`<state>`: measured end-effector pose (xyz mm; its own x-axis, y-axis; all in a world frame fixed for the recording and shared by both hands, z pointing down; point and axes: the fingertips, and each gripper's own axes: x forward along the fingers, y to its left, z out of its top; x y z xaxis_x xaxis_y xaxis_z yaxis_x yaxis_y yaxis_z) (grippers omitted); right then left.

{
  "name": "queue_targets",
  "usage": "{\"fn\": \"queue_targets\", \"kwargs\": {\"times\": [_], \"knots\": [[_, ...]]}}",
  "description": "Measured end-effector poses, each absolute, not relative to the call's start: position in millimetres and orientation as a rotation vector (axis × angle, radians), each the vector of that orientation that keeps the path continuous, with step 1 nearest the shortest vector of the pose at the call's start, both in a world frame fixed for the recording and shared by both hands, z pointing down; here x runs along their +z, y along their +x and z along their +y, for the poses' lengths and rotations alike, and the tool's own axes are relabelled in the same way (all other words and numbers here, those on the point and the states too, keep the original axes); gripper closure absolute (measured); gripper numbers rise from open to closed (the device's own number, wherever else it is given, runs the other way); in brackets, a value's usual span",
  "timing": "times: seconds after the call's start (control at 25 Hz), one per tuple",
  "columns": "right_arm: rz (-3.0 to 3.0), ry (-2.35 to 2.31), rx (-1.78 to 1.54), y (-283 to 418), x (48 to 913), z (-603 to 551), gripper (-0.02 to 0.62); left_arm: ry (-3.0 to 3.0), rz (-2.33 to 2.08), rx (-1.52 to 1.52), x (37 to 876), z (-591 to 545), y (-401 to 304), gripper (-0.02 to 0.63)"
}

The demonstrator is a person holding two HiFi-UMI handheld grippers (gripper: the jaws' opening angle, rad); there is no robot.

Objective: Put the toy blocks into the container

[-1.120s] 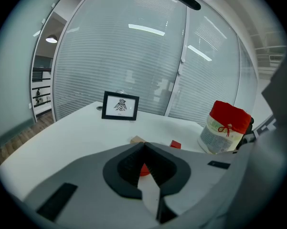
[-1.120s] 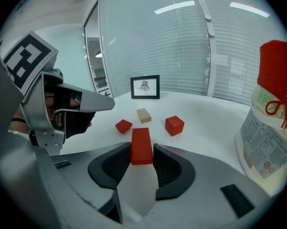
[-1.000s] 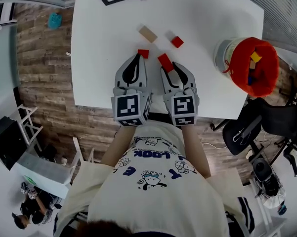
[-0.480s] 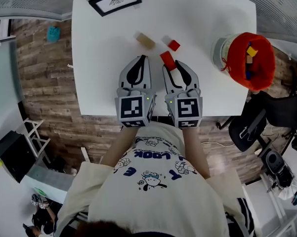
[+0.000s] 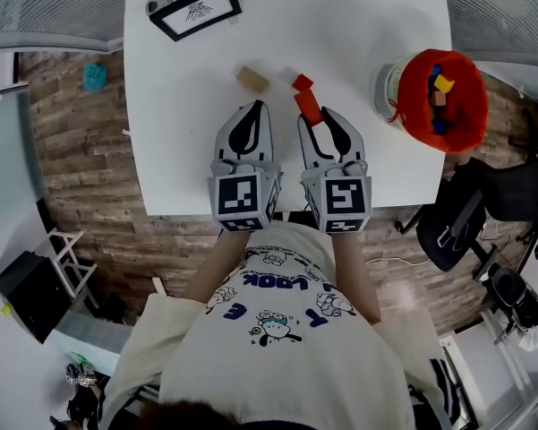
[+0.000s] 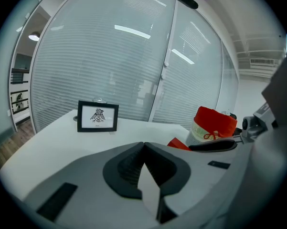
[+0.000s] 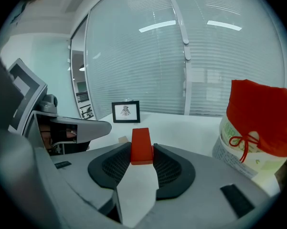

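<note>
The container sits at the right edge of the table, with blocks in it. Left of the container lie a small block, then a flat block. Far left of the container, at the back, stands the picture frame

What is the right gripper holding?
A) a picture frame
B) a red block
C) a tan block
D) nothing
B: in the right gripper view, the right gripper has its jaws closed on a red block, which stands up between the pads.
</note>
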<state>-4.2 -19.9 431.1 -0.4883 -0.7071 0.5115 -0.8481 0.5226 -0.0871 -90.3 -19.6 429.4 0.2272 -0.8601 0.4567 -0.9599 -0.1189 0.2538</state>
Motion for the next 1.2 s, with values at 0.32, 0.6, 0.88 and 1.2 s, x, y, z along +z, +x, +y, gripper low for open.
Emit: {"fn": "queue_targets", "kwargs": {"times": [0.32, 0.6, 0.88, 1.2], "knots": [[-2.396, 1.279, 0.434, 9, 414, -23, 0.446, 2.022, -1.708, 0.255, 416, -19, -75, 0.575], [-2.441, 1.277, 0.392, 25, 395, -28, 0.446, 2.038, -1.749, 0.223, 398, -21, -56, 0.575], [-2.482, 1.288, 0.34, 44, 376, -34, 0.446, 2.056, -1.78, 0.204, 384, -25, -38, 0.575], [-2.519, 1.313, 0.315, 66, 357, -35, 0.446, 2.092, -1.794, 0.183, 370, -29, -12, 0.575]]}}
